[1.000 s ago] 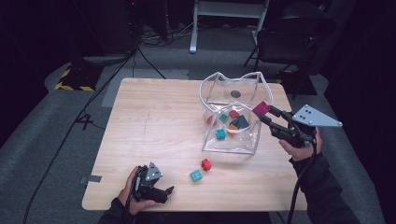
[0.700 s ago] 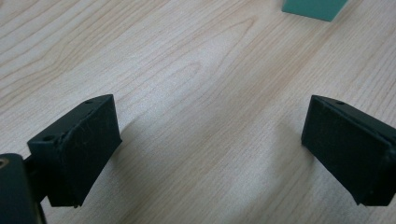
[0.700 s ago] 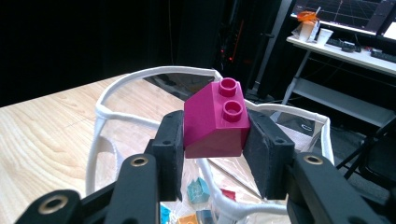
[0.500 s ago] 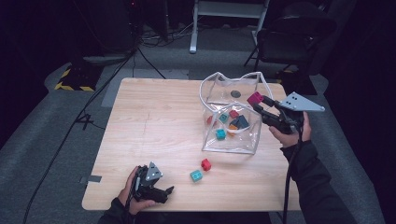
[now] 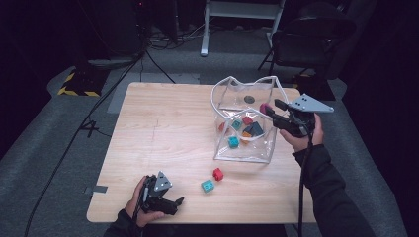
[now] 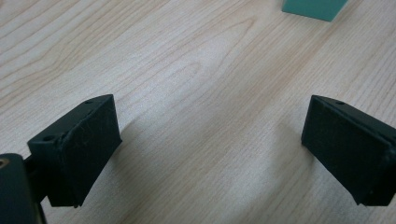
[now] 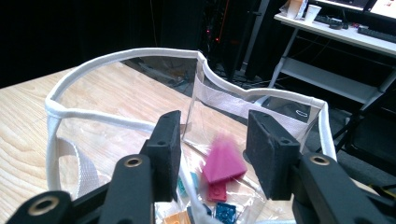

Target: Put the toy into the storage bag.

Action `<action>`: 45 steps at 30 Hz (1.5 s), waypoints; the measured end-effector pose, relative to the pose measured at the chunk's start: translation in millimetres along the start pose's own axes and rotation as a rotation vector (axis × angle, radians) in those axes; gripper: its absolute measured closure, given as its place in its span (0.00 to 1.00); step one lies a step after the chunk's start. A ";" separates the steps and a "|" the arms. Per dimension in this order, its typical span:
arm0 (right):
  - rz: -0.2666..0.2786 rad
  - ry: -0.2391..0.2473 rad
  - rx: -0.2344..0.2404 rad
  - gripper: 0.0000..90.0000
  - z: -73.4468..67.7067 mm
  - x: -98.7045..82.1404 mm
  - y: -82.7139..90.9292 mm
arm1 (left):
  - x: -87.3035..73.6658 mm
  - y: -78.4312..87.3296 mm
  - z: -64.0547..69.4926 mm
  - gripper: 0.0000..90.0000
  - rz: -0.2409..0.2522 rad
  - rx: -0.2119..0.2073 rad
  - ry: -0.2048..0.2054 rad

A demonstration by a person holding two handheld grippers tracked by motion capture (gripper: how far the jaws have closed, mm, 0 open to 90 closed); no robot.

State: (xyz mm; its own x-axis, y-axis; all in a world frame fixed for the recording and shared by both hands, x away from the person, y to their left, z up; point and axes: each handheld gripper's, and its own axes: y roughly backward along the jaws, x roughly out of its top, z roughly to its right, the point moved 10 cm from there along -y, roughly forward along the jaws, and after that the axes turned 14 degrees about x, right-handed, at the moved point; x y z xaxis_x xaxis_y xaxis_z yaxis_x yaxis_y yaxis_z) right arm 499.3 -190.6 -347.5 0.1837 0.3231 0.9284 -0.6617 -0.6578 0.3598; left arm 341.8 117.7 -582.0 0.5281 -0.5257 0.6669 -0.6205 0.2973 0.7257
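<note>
Magenta toy brick (image 7: 223, 163), light, stiff plastic, drops free above the clear bag (image 7: 93, 74) between our right gripper (image 7: 212, 154)'s just-opening jaws; flat sides suit pinching. Our left gripper (image 6: 210, 154) stands spread, empty.

A pale wooden worktop (image 5: 163, 143) fills the middle of the high view, standing on grey carpet. Beyond its far edge, at upper centre, stands a white metal frame (image 5: 240, 19), and a dark chair (image 5: 309, 42) sits at upper right. Black cables (image 5: 153, 59) trail across the floor at upper left, near a yellow-and-black striped strip (image 5: 76, 91).
</note>
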 end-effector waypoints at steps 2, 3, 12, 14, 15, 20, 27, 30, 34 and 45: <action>0.001 0.007 -0.006 0.61 -0.8 0.6 1.4 | -0.1 0.1 0.2 0.05 -0.001 -0.001 0.001; 0.003 0.006 -0.004 0.61 -1.7 1.0 2.5 | 0.0 0.0 0.1 0.05 0.000 -0.001 0.000; 0.032 0.023 0.018 0.58 -11.5 5.7 15.6 | 0.0 -0.1 0.1 0.05 0.000 -0.001 0.000; 0.038 0.029 0.028 0.58 -15.3 5.8 19.2 | 0.0 0.0 0.1 0.05 0.000 -0.001 0.000; 0.038 0.033 0.036 0.58 -18.0 5.6 21.7 | -0.1 0.1 0.2 0.05 -0.001 -0.001 0.001; 0.057 0.036 0.054 0.57 -26.2 4.4 32.3 | -0.1 0.1 0.2 0.05 -0.001 -0.001 0.000; 0.063 0.043 0.091 0.55 -37.8 -5.5 45.2 | -0.1 0.1 0.2 0.05 -0.001 -0.001 0.001; 0.072 0.037 0.105 0.55 -42.1 -10.5 50.1 | -0.1 0.0 0.2 0.05 -0.001 -0.001 0.001; 0.066 0.049 0.124 0.55 -49.7 -19.4 53.3 | 0.0 0.0 0.2 0.05 -0.001 -0.001 0.001; 0.035 0.056 0.177 0.54 -71.3 -48.7 47.7 | 0.0 -0.1 0.1 0.05 0.000 -0.001 -0.001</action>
State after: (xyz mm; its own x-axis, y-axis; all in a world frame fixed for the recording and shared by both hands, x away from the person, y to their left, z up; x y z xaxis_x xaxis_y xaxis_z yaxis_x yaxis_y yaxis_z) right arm 406.9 -189.2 -382.2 0.1181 0.3319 0.9359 -0.5277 -0.7774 0.3423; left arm 341.8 117.6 -582.0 0.5276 -0.5261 0.6669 -0.6201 0.2981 0.7257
